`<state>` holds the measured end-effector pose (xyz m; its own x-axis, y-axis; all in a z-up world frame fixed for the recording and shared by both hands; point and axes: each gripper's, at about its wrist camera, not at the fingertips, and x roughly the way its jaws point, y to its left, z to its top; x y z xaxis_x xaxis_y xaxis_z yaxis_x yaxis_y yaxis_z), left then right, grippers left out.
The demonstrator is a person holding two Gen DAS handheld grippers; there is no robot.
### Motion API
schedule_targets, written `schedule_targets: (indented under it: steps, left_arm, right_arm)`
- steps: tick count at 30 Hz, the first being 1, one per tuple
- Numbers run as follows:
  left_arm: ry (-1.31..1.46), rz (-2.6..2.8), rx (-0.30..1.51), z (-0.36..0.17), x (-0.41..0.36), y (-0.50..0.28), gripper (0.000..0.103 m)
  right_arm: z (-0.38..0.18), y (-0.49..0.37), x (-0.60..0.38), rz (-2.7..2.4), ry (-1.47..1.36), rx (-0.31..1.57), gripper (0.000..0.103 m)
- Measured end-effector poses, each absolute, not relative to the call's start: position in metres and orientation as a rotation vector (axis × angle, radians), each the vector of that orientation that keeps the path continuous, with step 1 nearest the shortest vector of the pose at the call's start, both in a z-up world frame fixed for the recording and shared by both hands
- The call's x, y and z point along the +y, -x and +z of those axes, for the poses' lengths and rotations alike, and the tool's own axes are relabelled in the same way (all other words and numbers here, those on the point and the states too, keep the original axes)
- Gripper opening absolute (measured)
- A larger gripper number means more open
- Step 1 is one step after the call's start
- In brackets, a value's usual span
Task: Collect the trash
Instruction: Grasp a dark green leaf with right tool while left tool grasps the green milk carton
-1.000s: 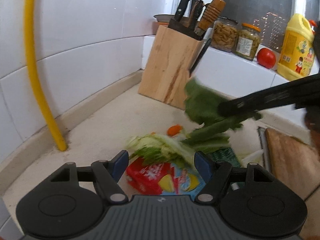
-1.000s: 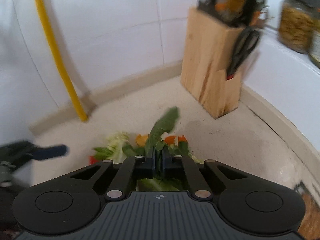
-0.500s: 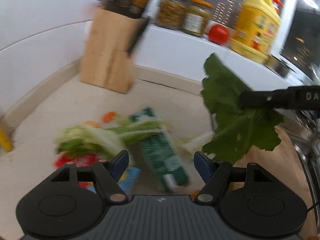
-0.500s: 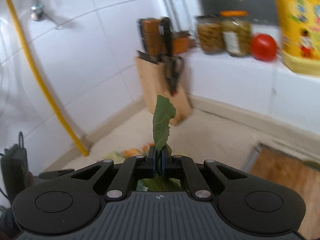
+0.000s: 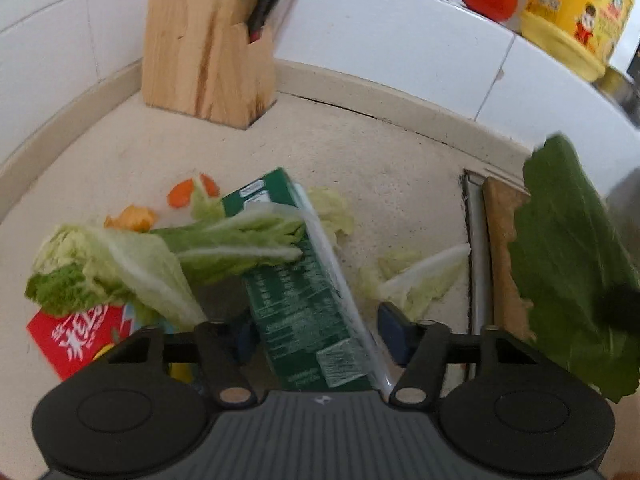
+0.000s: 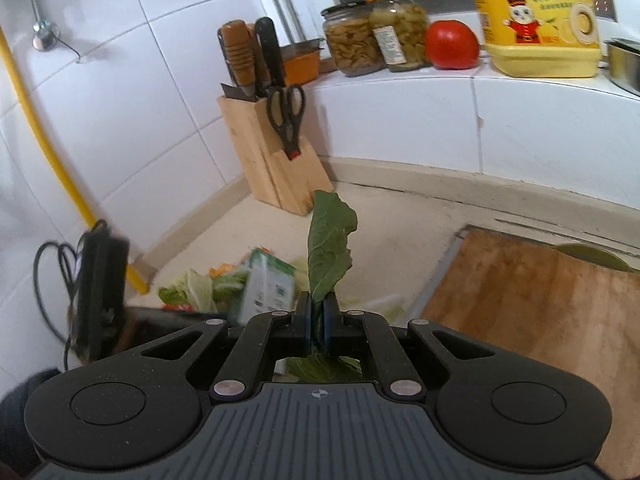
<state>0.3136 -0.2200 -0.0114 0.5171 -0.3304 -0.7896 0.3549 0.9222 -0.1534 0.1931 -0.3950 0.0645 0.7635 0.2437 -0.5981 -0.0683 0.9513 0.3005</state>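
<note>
Since prev frame the left tongs (image 5: 316, 330) came in over the green carton (image 5: 308, 292), jaws just been closing, now half spread either side of it; can't tell if pads touch. Right tongs (image 6: 317, 322) swung away from the scrap pile toward the cutting board (image 6: 532, 296), pressed together, pinching a dark green leaf (image 6: 330, 246) upright. Cabbage leaves (image 5: 160, 256) lie just ahead-left of left tongs on the counter (image 5: 400, 168), red wrapper (image 5: 76, 340) at left. Knife block (image 5: 208, 40) far ahead.
</note>
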Motion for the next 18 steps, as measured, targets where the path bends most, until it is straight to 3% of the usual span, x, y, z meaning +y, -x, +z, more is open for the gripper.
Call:
schedule_targets:
  steps: [5, 15, 18]
  left_arm:
    - [-0.036, -0.451, 0.947, -0.006, -0.219, -0.288, 0.038]
    - [-0.187, -0.565, 0.905, 0.006, -0.209, -0.214, 0.038]
    - [-0.214, -0.548, 0.901, 0.003, -0.211, -0.212, 0.042]
  right_arm:
    - [0.055, -0.178, -0.4, 0.152, -0.277, 0.697, 0.008]
    - [0.041, -0.132, -0.404, 0.11, -0.288, 0.79, 0.009]
    - [0.033, -0.13, -0.402, 0.087, -0.24, 0.82, 0.025]
